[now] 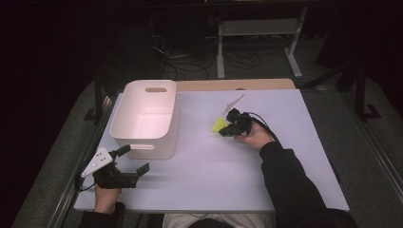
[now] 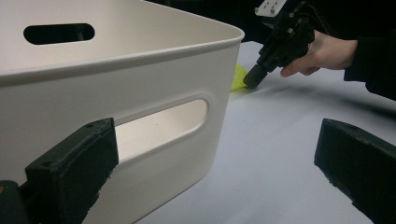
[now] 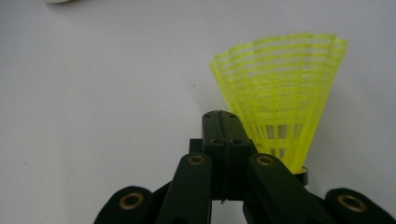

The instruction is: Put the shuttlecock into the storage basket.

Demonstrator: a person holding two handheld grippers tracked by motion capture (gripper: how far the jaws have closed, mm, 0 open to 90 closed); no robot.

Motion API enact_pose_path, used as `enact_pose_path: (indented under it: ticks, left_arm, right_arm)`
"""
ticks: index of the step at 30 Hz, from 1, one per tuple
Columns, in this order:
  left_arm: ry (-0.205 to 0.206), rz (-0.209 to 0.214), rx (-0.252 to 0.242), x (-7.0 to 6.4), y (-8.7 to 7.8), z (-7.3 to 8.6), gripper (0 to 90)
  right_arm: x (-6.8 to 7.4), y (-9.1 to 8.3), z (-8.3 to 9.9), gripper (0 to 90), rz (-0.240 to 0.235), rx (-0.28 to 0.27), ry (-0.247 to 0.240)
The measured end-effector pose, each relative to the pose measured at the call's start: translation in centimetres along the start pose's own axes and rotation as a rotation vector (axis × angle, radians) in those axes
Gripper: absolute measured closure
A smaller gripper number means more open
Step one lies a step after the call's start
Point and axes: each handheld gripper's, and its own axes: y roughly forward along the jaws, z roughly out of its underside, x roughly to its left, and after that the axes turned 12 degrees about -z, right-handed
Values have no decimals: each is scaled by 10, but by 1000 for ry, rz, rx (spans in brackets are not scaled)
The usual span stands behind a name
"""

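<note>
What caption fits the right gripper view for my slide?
Right gripper, jaws pressed together, beside a yellow mesh shuttlecock lying on the white table.

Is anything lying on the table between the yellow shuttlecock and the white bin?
Nothing visible: bare table separates the shuttlecock from the bin. The left gripper sits at the bin's near side, off that path.

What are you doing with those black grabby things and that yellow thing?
A person sits at a white table with a gripper in each hand. The right gripper is down by a yellow shuttlecock lying on the table; its jaws are pressed together with the shuttlecock just beside them, not between them. The left gripper waits open next to a white bin, which looks empty.
</note>
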Motion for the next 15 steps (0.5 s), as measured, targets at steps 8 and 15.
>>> enact_pose_path:
  ticks: [8, 15]
  left_arm:
    - [-2, -4, 4, 0, 2, 0, 0]
    - [-5, -6, 6, 0, 2, 0, 0]
  right_arm:
    - [-5, 1, -1, 886, 8, -16, 12]
    - [-8, -3, 0, 886, 18, -43, 27]
